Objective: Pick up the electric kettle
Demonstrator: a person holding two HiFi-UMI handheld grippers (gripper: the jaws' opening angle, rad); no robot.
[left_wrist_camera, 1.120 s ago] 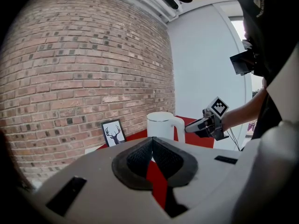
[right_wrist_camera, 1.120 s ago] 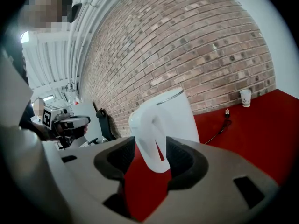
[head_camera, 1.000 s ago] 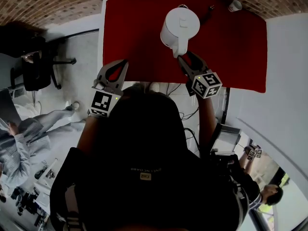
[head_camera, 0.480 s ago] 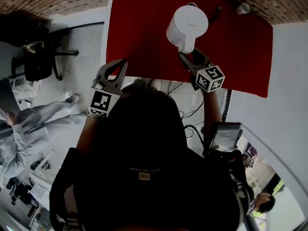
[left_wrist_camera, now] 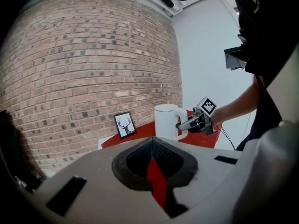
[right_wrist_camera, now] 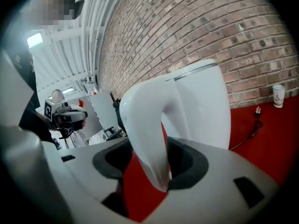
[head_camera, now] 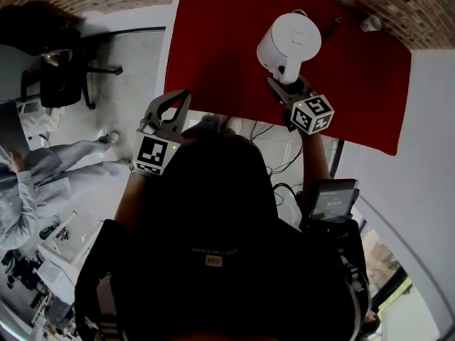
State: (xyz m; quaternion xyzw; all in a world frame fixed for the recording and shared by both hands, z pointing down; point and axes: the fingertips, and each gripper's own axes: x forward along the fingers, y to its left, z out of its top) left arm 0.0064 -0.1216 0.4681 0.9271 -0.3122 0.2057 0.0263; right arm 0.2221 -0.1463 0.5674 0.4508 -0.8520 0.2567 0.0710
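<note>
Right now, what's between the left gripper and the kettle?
Only bare red tabletop lies between the left gripper and the kettle; the head view shows it.

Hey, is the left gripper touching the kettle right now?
Apart. The head view shows the left gripper at the front left corner of the red table, with a wide stretch of bare red surface between it and the kettle.
</note>
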